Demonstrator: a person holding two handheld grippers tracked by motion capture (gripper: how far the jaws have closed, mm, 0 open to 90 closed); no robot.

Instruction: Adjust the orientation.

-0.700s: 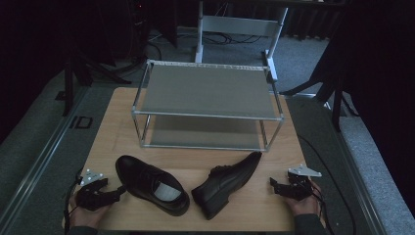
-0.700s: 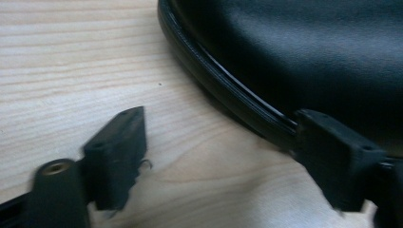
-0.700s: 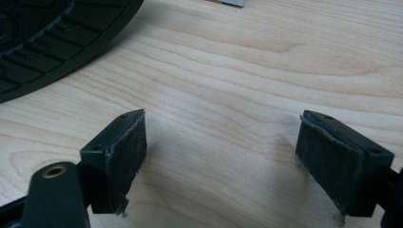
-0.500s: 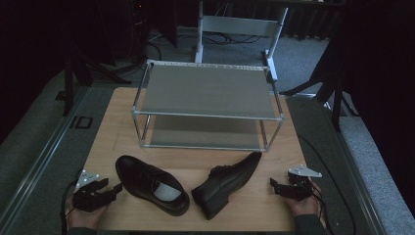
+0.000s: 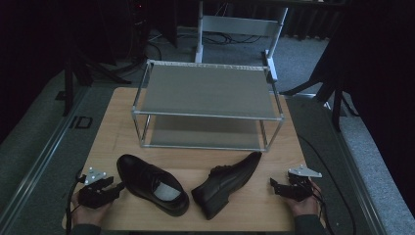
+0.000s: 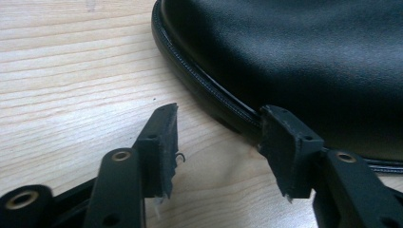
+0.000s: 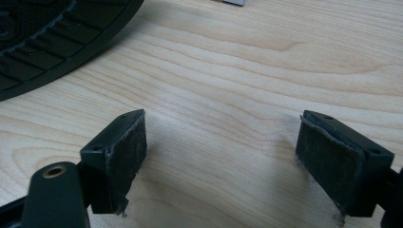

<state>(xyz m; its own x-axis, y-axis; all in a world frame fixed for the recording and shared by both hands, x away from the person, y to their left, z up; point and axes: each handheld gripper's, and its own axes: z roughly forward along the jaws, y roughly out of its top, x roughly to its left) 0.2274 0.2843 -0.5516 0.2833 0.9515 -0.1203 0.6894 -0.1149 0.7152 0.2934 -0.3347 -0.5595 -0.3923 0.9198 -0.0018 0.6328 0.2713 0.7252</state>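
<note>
High view: my left claw (image 5: 119, 187) rests at the near-left of the wooden table (image 5: 112, 122), jaws apart, tips just beside the left shoe (image 5: 151, 183) — upright, opening up. My right claw (image 5: 274, 185) rests at the near-right, jaws apart, close to the right shoe (image 5: 227, 182), which lies tipped on its side, toe toward the two-tier rack (image 5: 208, 105) standing behind both shoes. Left claw view: my jaws stand apart over bare wood; the left shoe's black leather (image 6: 294, 61) and its welt lie just beyond the far pad — whether touching, I cannot tell. Right claw view: my jaws stand wide with nothing between; the ribbed sole of the right shoe (image 7: 52, 42) fills the upper-left corner.
</note>
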